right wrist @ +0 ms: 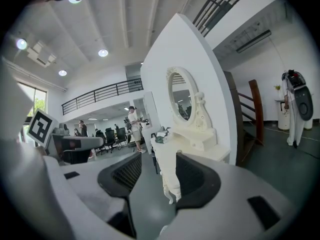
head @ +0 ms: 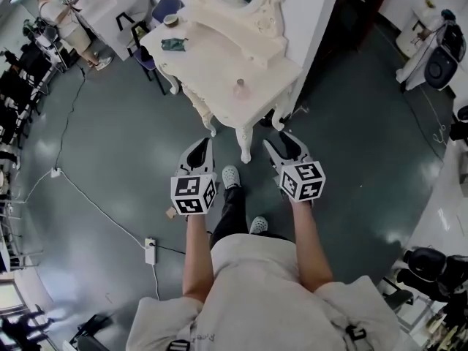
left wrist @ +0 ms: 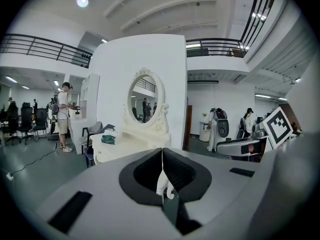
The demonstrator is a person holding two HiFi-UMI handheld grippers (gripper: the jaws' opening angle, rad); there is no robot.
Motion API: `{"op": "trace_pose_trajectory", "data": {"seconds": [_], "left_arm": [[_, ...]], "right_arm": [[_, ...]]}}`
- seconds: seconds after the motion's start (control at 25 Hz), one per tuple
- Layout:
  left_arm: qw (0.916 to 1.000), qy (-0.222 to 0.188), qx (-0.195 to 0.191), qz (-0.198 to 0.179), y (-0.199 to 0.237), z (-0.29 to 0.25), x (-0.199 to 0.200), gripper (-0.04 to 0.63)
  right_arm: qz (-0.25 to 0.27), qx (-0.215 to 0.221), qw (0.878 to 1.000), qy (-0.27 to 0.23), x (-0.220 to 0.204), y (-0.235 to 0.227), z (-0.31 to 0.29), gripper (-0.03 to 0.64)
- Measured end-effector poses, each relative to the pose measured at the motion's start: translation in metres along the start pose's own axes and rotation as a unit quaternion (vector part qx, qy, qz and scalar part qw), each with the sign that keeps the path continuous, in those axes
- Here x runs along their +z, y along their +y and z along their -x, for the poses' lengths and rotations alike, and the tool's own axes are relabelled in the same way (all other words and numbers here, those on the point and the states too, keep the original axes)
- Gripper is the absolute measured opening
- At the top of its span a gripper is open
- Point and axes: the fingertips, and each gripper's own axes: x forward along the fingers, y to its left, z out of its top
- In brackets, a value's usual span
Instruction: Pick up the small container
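Note:
A small pinkish container (head: pixel 240 88) stands near the front edge of a white dressing table (head: pixel 212 61) with an oval mirror (left wrist: pixel 145 95). A green item (head: pixel 174 44) and a small round jar (head: pixel 170 20) lie further back on the tabletop. Both grippers hang in front of the table, short of its front legs and below the top. My left gripper (head: pixel 200 149) is shut, its jaws meeting in a line (left wrist: pixel 162 156) with nothing between them. My right gripper (head: pixel 281 145) is open and empty; a table leg (right wrist: pixel 170 181) shows through its gap (right wrist: pixel 156 171).
A white partition wall (head: pixel 322 13) stands behind the table. Chairs (head: pixel 150 17) sit at the table's far left end. A cable and power strip (head: pixel 150 251) lie on the dark floor at the left. A person (head: pixel 62 13) stands far left; a white machine (head: pixel 439 50) far right.

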Motion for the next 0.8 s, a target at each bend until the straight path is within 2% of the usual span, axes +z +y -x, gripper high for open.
{"op": "trace_pose_trajectory", "data": {"seconds": [0.36,0.8], "left_arm": [[0.9995,-0.026,-0.002,0.015,0.036,-0.077,0.035,0.028],[0.9999,0.003,-0.006,0.010,0.107,-0.166,0.054,0.028]], "right_arm": [[0.036,0.001,0.999,0.024,0.019,-0.028,-0.075,0.222],[0.014,0.007,1.000,0.022,0.039,-0.056,-0.193,0.222]]}}
